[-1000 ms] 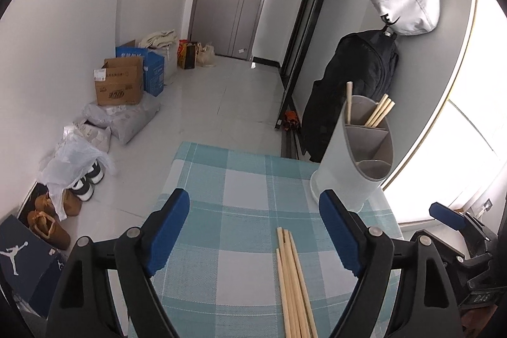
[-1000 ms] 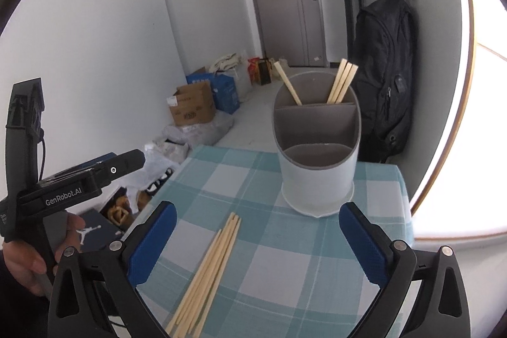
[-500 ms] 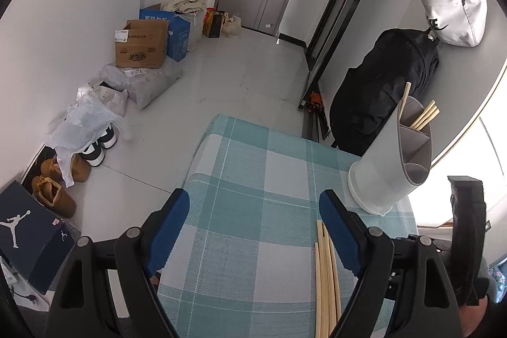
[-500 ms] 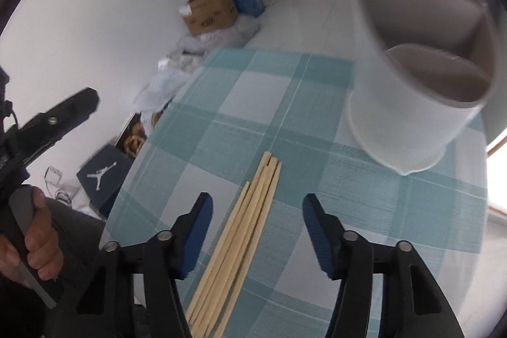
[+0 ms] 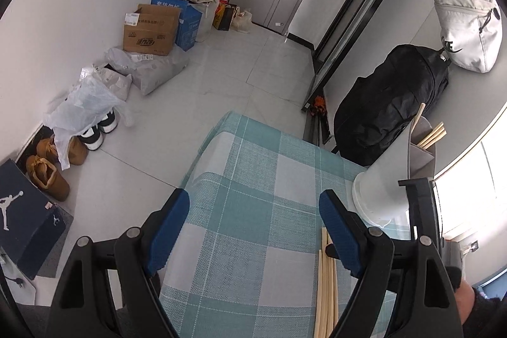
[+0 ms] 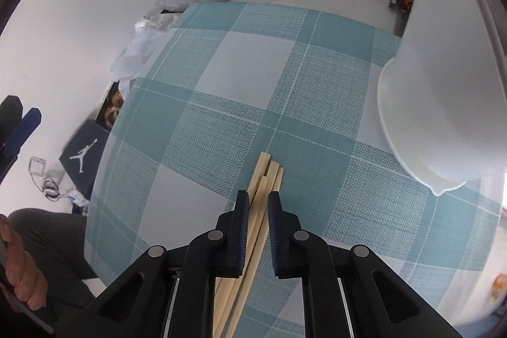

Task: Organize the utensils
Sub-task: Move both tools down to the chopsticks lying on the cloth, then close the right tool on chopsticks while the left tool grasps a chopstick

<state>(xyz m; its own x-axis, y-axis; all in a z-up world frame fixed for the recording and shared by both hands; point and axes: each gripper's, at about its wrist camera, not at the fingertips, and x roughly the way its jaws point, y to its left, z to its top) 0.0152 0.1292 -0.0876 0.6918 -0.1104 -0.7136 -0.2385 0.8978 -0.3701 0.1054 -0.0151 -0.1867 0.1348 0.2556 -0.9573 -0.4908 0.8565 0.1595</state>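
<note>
Several wooden chopsticks lie bundled on the teal checked tablecloth. My right gripper points steeply down over them. Its jaws are closing, with some of the sticks between the blue pads, which look to be touching them. The white divided holder stands close at the right. In the left wrist view the chopsticks lie beside the right finger of my left gripper, which hangs open over bare cloth. The holder has a few chopsticks in its back compartment.
The table's left edge drops to a tiled floor with cardboard boxes, bags and shoes along the wall. A black backpack and a white bag hang behind the holder. A person's hand shows at lower left.
My right gripper dropped and tipped down onto the chopsticks, its jaws going from wide open to nearly together around them. The left gripper drifted left and rolled slightly, still open.
</note>
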